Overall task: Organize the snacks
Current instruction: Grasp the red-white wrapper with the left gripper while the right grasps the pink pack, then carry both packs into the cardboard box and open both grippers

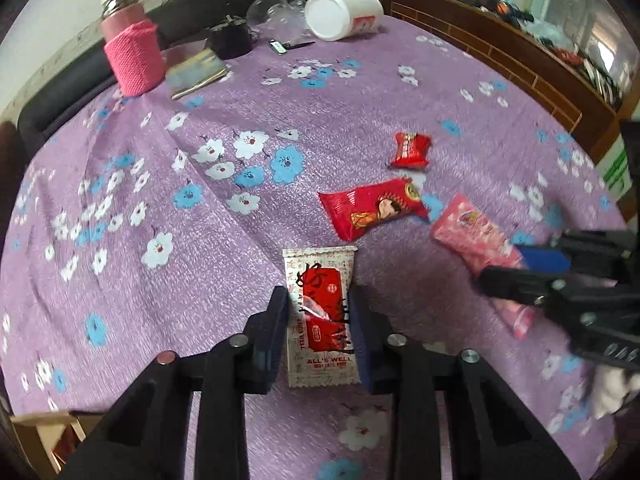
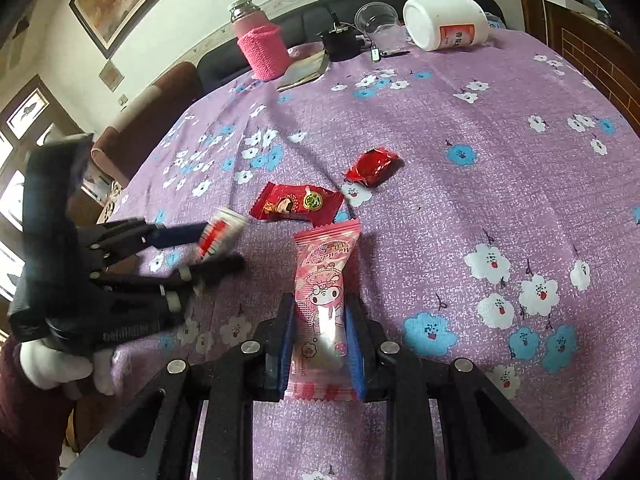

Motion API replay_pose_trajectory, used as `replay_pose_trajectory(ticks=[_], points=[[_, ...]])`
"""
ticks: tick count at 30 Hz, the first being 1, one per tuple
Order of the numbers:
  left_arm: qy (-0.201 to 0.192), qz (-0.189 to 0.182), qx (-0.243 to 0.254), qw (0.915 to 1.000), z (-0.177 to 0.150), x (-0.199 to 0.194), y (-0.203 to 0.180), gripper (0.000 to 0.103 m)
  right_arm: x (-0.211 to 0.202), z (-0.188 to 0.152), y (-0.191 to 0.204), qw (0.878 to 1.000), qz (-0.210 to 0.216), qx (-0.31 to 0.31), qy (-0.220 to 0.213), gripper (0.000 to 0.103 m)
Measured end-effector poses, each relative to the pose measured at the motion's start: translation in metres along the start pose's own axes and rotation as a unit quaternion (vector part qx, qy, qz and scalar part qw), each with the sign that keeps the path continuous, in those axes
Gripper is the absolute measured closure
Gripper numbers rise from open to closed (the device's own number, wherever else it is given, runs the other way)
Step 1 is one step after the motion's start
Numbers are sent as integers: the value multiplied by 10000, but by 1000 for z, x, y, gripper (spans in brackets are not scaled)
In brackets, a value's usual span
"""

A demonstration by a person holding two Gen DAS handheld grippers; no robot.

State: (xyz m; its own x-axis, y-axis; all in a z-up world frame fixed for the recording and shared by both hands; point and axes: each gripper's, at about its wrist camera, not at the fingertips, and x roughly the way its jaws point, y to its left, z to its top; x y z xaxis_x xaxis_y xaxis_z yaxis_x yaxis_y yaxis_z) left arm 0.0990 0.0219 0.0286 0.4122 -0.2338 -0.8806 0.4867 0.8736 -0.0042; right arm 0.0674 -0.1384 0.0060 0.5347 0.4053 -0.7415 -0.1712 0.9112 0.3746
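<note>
My left gripper is shut on a white and red snack packet and holds it just over the purple flowered tablecloth. My right gripper is shut on a pink snack packet, which also shows in the left wrist view. A long red packet and a small red packet lie on the cloth beyond both grippers; they also show in the right wrist view, the long one and the small one. The left gripper appears blurred at the left of the right wrist view.
At the table's far edge stand a pink sleeved bottle, a tipped white jar, clear plastic cups, a black object and a flat pouch. A wooden cabinet is at the right; a dark sofa is behind.
</note>
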Motion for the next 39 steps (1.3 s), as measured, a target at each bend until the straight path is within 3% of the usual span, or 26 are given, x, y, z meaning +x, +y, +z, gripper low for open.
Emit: replay_pose_trajectory(ticks=[9, 16, 20, 28, 35, 39], points=[[-189, -169, -214, 9994, -18, -23, -16, 74, -11, 2, 3, 9998, -51, 35, -189, 78], [-932, -420, -549, 9932, -51, -86, -22, 74, -22, -1, 1, 9988, -118, 154, -450, 78], [-1421, -483, -890, 9847, -89, -132, -14, 74, -38, -18, 14, 9980, -94, 154, -611, 78], [-2026, -506, -1663, 9637, -179, -191, 27, 73, -59, -60, 78, 9982, -2, -183, -563, 78], [-2306, 52, -2579, 9382, -271, -232, 88, 73, -59, -77, 173, 9938, 361, -965, -411, 78], [-2129, 434, -2984, 9294, -304, -231, 118, 73, -38, -96, 228, 9874, 688, -1421, -110, 77]])
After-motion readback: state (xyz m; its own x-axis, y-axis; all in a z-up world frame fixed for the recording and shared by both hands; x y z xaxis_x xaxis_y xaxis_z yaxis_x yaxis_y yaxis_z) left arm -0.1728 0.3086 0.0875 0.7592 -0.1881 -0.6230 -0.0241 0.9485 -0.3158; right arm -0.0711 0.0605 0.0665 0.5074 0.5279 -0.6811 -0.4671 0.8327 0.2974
